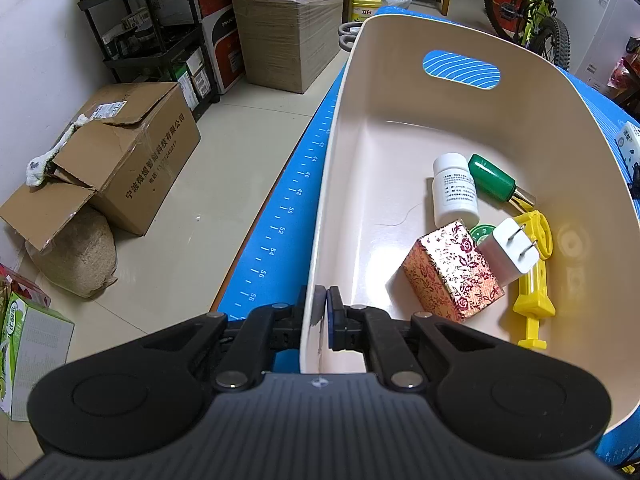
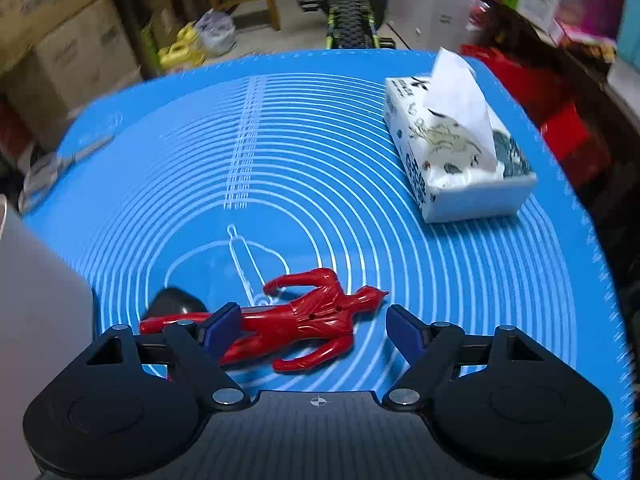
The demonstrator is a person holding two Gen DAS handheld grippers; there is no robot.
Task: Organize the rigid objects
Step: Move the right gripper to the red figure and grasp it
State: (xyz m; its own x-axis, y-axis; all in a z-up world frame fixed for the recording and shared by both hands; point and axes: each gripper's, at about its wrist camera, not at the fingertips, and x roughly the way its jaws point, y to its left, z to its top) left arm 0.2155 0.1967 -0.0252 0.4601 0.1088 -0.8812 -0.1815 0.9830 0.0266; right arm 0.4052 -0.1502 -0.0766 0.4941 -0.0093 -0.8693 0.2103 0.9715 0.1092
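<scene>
The left gripper (image 1: 327, 312) is clamped shut on the near rim of the cream bin (image 1: 520, 64) — one pad outside the wall, one inside. The bin is parked on the blue mat (image 1: 288, 208) by the table's left edge. Already dropped inside: a white pill bottle (image 1: 454, 192), a green-handled tool (image 1: 494, 180) lying just beside it, a floral-patterned box (image 1: 452, 272), a white charger plug (image 1: 508, 254) leaning against the box, and a yellow plastic toy (image 1: 534, 300) underneath the plug, close to the right wall.

Over in the right wrist view, the right gripper (image 2: 312, 326) is seen spread wide, nothing pinched. The red action figure (image 2: 308, 316) is lying flat on the mat between the fingers — the left pad sits in front of its legs, the right pad stands clear of it. A black rounded object (image 2: 176, 304) is tucked just past the figure's feet. A tissue pack (image 2: 452, 148) is sat well apart, far right.
</scene>
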